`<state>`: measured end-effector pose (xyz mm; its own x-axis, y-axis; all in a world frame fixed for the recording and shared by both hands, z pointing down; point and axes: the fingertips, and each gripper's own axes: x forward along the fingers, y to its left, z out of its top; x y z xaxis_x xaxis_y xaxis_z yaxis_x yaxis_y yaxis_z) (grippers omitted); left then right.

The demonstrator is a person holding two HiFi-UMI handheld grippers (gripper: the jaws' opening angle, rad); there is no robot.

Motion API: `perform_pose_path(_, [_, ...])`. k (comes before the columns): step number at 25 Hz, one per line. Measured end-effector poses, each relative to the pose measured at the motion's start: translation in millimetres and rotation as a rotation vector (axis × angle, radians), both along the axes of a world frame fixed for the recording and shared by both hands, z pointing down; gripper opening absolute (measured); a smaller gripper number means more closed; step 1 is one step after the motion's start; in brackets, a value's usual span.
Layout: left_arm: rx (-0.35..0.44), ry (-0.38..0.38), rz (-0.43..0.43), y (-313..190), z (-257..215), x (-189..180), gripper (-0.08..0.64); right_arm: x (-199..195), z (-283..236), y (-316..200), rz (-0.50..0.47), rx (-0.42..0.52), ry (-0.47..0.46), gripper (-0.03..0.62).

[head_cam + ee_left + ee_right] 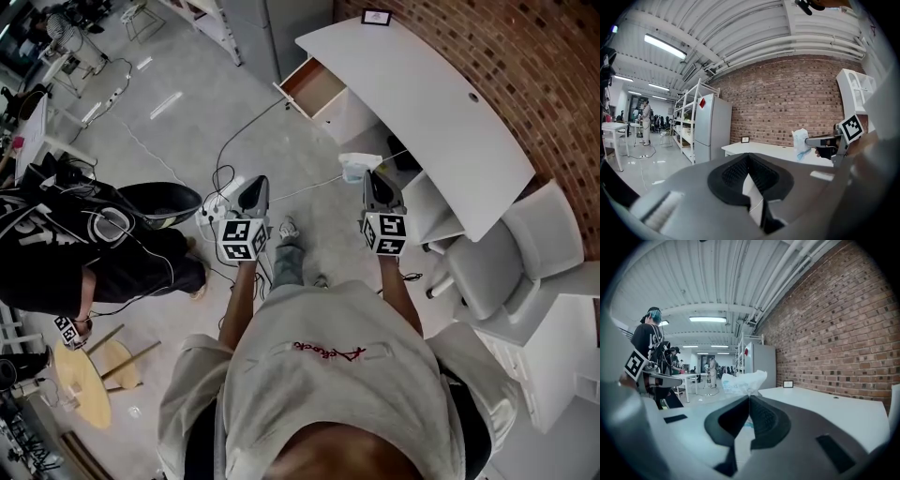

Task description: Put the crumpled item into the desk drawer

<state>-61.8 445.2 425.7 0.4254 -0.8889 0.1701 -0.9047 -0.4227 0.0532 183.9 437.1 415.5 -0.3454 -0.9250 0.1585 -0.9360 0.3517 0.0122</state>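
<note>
- Crumpled item (357,166), white with a pale blue fringe: in the air just off the desk's front edge, about midway along it, touching neither desk nor drawer; kept up at desktop height, probably to pass clear of the edge on the way.
- Right gripper (749,398): jaws closed on a thin fold of the item, with the bulk of the wad free beyond the tips; a tip pinch, probably for a clean drop on release.
- Left gripper (749,155): jaws closed together on nothing; level beside the right one and well apart from it, probably idle, with no pull on the drawer needed.
- Drawer (315,86): drawn out below the front edge at the desk's far end, brown floor bare and open upward; well apart from the item.
- Desk (422,89): white curved top along the brick wall (525,56), with a small framed picture (376,16) at the far corner.
- Step in hand, by judgement: carry toward the drawer, with lowering and release not yet done.
- Surroundings: grey chair (497,267) at the desk's near end; bystander (66,234) in black on the person's left.
</note>
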Motion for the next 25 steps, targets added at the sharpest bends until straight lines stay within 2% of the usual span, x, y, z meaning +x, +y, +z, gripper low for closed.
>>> perform_pose_path(6, [-0.001, 0.015, 0.025, -46.1, 5.9, 5.9, 0.009, 0.5, 4.5, -38.9, 0.009, -0.008, 0.019, 0.014])
perform_pose_path(12, [-0.002, 0.029, 0.046, -113.1, 9.9, -1.1, 0.009, -10.9, 6.9, -100.6, 0.015, -0.012, 0.038, 0.014])
perform_pose_path(25, [0.001, 0.04, 0.083, -281.0, -2.4, -52.9, 0.009, -70.6, -11.0, -264.1, 0.032, -0.002, 0.055, 0.014])
